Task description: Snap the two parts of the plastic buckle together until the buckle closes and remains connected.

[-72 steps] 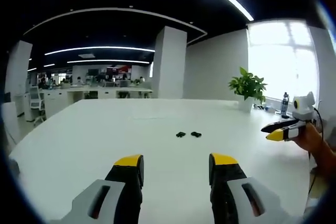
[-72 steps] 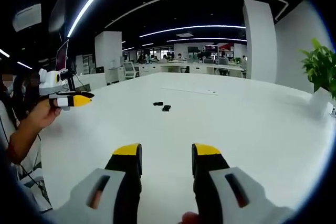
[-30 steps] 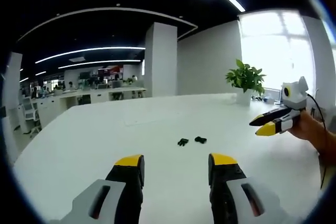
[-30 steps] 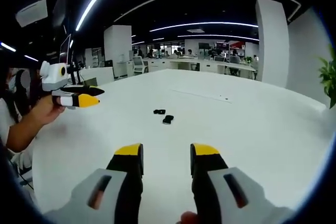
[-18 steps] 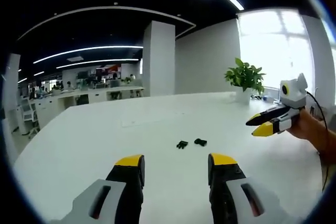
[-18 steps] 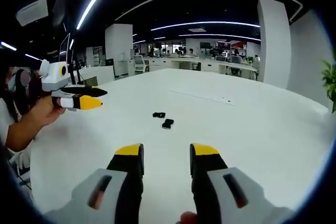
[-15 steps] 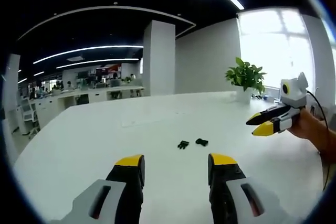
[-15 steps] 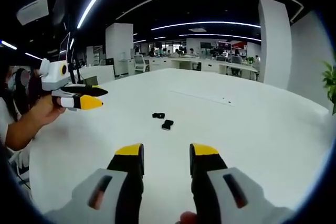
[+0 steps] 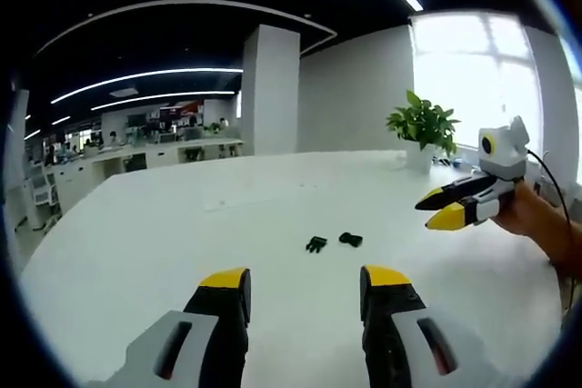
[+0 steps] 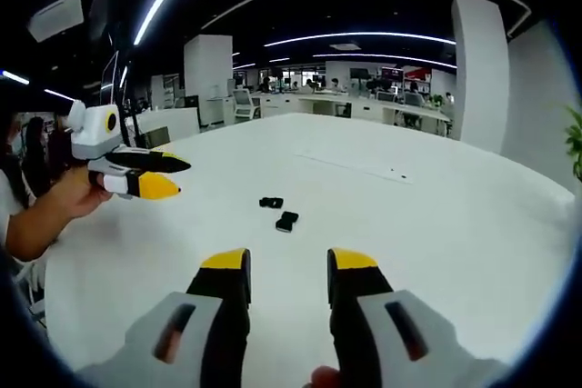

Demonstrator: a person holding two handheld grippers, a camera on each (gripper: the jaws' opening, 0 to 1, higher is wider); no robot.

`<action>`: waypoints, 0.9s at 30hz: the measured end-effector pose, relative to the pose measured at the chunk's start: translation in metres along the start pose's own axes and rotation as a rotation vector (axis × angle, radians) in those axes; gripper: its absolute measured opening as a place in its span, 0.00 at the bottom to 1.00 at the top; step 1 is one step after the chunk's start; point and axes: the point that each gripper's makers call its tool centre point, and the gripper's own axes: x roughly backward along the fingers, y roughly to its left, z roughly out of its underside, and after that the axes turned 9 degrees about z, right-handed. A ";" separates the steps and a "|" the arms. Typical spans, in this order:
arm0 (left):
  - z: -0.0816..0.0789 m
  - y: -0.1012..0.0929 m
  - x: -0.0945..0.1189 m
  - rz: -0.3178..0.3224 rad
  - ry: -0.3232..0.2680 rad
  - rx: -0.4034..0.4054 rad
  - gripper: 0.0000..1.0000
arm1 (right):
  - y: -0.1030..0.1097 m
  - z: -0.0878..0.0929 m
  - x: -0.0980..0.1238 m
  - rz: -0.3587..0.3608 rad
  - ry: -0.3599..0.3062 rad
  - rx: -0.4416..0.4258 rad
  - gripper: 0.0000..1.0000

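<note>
Two buckle halves [image 9: 316,243] [image 9: 350,240]: lay apart on my white table [image 9: 164,224].
Left gripper [image 9: 304,284]: jaws spread, empty.
Right gripper [image 10: 285,267]: jaws spread, empty.

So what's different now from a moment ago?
Both tongs have come a little closer to the two buckle parts, which look bigger now. Nothing has been picked up: the left tongs and right tongs stay open and empty. The parts still lie apart on the white table.

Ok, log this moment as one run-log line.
phase: approach | buckle halves: apart on white table, unclipped | left gripper: open, empty | right gripper: open, empty | potted plant: far edge
</note>
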 end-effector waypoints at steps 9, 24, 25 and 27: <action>-0.002 0.002 -0.012 0.010 0.023 -0.016 0.48 | -0.003 -0.001 -0.011 0.002 0.008 -0.002 0.33; 0.004 0.007 -0.025 0.008 0.051 -0.021 0.47 | -0.011 0.005 -0.027 0.017 0.036 0.001 0.32; 0.004 0.007 -0.027 0.007 0.053 -0.025 0.47 | -0.011 0.005 -0.028 0.017 0.035 0.000 0.32; 0.004 0.008 -0.030 0.007 0.059 -0.029 0.47 | -0.011 0.004 -0.030 0.018 0.036 0.004 0.32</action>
